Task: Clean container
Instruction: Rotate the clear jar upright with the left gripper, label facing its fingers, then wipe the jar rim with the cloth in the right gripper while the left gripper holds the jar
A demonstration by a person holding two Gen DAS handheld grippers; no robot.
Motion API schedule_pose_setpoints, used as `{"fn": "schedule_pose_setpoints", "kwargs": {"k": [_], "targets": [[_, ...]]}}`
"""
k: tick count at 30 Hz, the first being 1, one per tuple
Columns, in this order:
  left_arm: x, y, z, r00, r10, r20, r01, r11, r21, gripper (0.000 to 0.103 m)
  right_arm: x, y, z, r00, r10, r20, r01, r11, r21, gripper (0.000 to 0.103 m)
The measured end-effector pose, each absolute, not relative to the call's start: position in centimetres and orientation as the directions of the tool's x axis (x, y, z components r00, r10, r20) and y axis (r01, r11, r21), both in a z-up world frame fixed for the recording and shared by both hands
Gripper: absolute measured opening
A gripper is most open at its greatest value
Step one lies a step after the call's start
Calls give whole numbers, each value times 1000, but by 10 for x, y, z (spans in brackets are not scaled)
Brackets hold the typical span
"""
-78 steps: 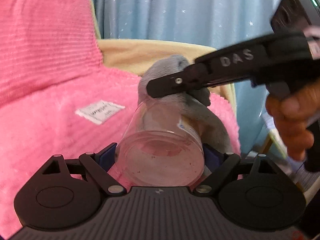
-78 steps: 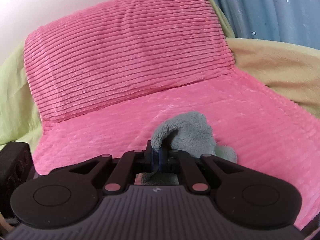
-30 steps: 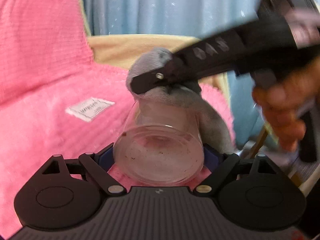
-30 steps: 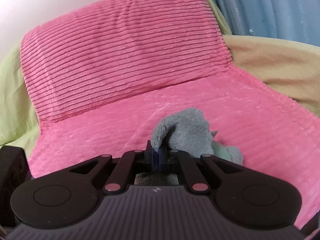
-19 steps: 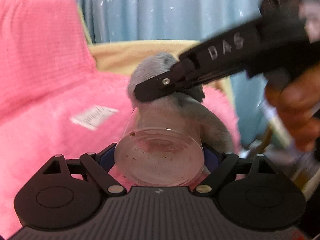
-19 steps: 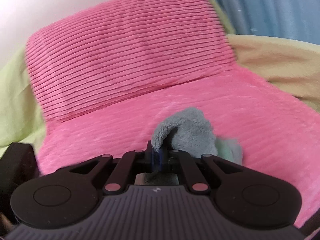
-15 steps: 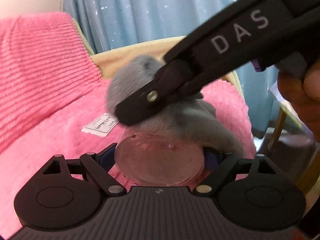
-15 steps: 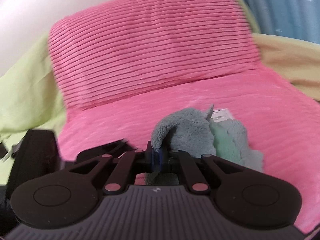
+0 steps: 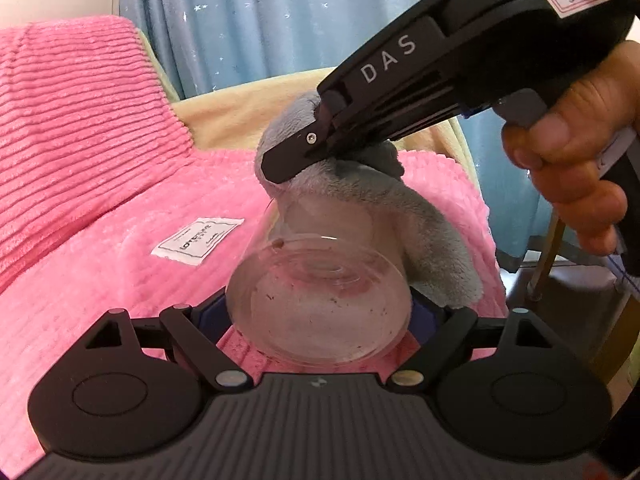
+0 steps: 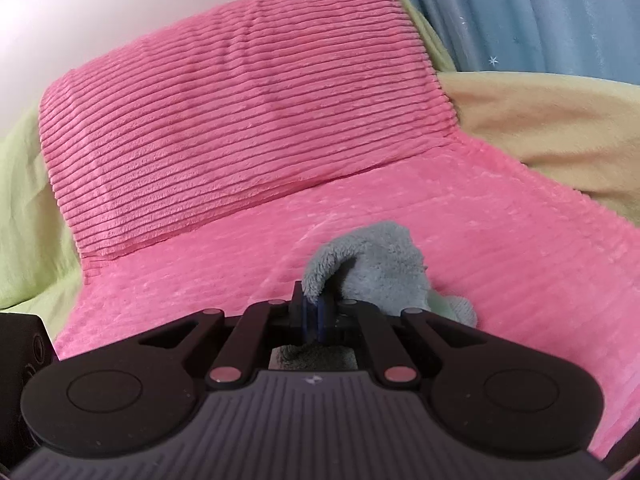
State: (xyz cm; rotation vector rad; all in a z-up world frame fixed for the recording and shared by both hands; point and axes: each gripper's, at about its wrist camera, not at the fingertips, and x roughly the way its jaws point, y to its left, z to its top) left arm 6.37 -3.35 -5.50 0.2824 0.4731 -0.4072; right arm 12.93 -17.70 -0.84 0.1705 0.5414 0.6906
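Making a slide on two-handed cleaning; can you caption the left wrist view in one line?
Left gripper clamps a speckled clear container while the right gripper presses a grey cloth into its mouth.

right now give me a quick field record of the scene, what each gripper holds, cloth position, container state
left gripper: shut on clear container, its base toward the camera
right gripper: shut on grey cloth
cloth position: bunched at the container's far end, one side draped down its right wall
container state: dark specks and a pinkish smear show on the base
hand: grips the right gripper's handle
background: pink blanket with a white label, blue curtain
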Motion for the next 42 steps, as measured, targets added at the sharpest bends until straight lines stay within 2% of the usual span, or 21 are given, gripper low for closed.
{"fn": "schedule_pose_setpoints", "kwargs": {"k": [6,8,12,17,20,23,29,42], "targets": [[48,-28,-41,846,-306,-437,418,890,185,86,120,-181,-1,659,627,-414,-539,779,322,3],[40,-26,-35,871,-277,-405,389,893,226,86,117,-182,1,666,621,-414,-532,784,322,3],[37,-28,-30,882,-229,-411,361,890,278,85,111,-184,6,678,609,-412,-518,793,321,4],[50,-26,-28,875,-218,-432,341,912,230,85,103,-187,12,693,593,-410,-500,805,319,3],[62,-28,-28,880,-209,-427,323,922,213,85,99,-200,26,738,568,-364,-477,821,315,4],[71,-30,-32,889,-194,-415,298,933,201,85,97,-202,37,720,602,-347,-521,798,304,4],[74,-27,-39,899,-191,-393,278,944,176,85,96,-180,32,610,678,-410,-634,728,261,4],[76,-21,-40,897,-205,-390,282,948,148,85,108,-165,8,465,737,-491,-665,657,356,4]]}}
